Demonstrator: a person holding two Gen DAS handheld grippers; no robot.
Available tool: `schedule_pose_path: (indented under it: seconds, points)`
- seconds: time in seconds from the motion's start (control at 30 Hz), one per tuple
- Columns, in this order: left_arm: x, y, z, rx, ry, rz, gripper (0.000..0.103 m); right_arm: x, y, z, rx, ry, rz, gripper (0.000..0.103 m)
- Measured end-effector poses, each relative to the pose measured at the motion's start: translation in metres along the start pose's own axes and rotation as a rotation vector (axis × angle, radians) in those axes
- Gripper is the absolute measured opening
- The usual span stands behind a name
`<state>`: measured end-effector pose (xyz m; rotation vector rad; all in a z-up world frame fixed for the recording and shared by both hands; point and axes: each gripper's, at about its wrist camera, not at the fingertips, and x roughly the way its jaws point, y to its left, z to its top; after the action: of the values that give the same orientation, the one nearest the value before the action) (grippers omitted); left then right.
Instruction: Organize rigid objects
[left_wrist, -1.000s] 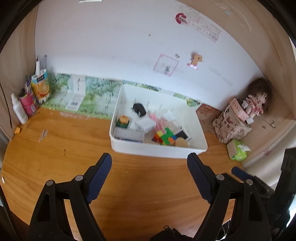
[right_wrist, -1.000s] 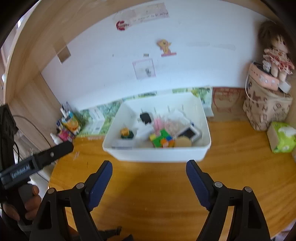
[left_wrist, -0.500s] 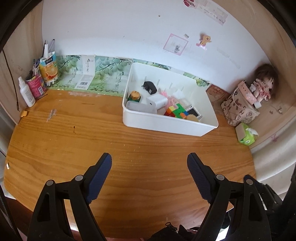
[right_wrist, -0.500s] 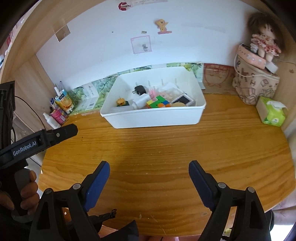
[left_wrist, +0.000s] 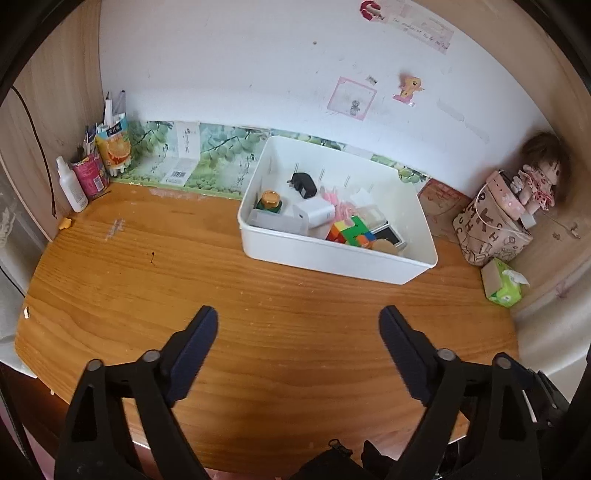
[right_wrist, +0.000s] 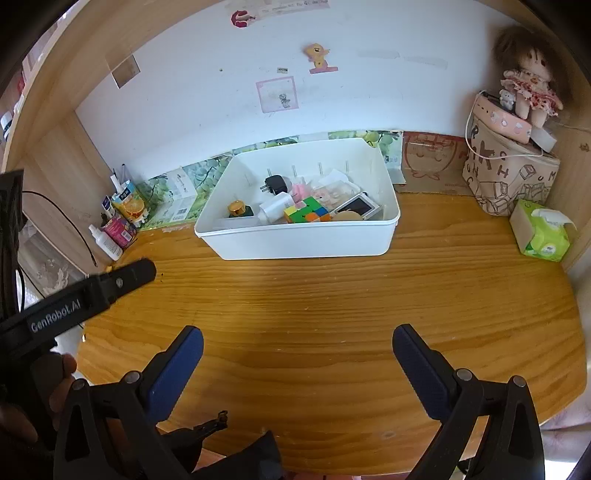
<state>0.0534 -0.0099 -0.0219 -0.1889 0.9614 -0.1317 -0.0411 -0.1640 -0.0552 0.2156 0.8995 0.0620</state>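
Wooden desk top (right_wrist: 332, 302), orange-brown, rounded front edge, set in an alcove with a white back wall. White rectangular plastic bin (right_wrist: 303, 240), open-topped, standing toward the back edge of the desk near its middle, well apart from both grippers. Contents of the bin, loosely heaped: multicoloured puzzle cube (right_wrist: 306, 209) near the front wall; white charger block (right_wrist: 274, 207) just left of the cube; black plug adapter (right_wrist: 273, 184) toward the back wall; small green-and-gold round-capped item (right_wrist: 238, 209) at the left end; flat black-screened device (right_wrist: 357, 205) and tan round disc (right_wrist: 349, 216) at the right end; pink items between, too jumbled to tell apart. Left gripper (left_wrist: 299, 325), black frame with dark blue pads, over the front edge of the desk, jaws opening and wide, nothing between them. Right gripper (right_wrist: 297, 343), same make, over the front edge, jaws opening and wide, nothing between them. Back left corner of the desk: white spray bottle (left_wrist: 72, 184), pink can (left_wrist: 89, 174), orange juice carton (left_wrist: 113, 149), standing close together. Back right corner: patterned beige bag (right_wrist: 511, 177) with a brown-haired cloth doll (right_wrist: 528, 81) seated on top; green tissue pack (right_wrist: 543, 230) just in front of the bag.
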Motion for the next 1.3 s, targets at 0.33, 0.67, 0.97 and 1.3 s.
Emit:
schedule_pose_path:
  seconds: [0.33,0.67,0.97,1.3]
  points:
    - [-0.006,-0.019,-0.001,-0.013,-0.048,0.062,0.1,0.018,-0.031,0.012,0.017,0.052,0.071,0.103]
    - [-0.018,-0.022,0.017,0.018,-0.108,0.077,0.101,0.0,-0.014,0.035,-0.08,-0.002,0.063,0.103]
    - [-0.001,-0.023,0.015,0.051,-0.036,0.076,0.101,0.007,-0.018,0.035,-0.049,0.02,0.023,0.103]
    - [0.005,-0.029,0.018,0.075,-0.027,0.059,0.102,0.015,-0.019,0.036,-0.044,0.048,-0.005,0.103]
